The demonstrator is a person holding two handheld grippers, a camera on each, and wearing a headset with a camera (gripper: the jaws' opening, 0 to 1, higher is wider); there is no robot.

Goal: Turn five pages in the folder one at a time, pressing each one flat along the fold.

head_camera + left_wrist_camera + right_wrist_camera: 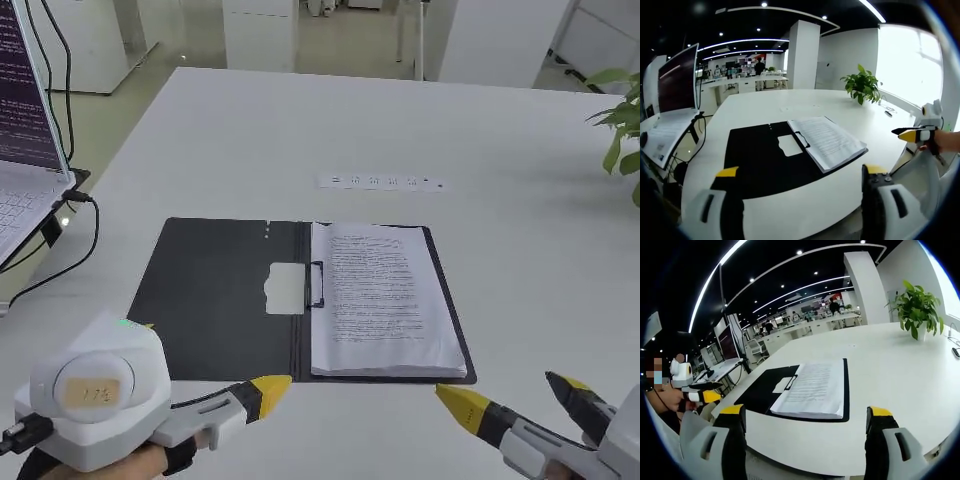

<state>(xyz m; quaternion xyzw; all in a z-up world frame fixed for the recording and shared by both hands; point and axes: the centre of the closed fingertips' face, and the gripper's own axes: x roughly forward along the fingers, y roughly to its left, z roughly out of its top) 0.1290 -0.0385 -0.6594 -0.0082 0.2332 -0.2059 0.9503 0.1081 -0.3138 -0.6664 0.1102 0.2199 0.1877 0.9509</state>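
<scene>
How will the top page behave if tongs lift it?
Probably floppy: the page looks like thin paper. Likely light, one sheet of a thick stack. A clip seems to hold it at the fold, so it should swing, not slide.

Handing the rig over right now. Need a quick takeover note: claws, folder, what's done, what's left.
Left claw: open, empty, hovering just short of the folder's near edge.
Right claw: open, empty, hovering off the folder's near right corner.
Folder: lies open on the white table. Its left half is bare black, the page stack is on the right, and the clip is at the spine.
Done: the folder is open. No page looks turned.
Left: apparently all five turns, each pressed flat along the fold.
</scene>
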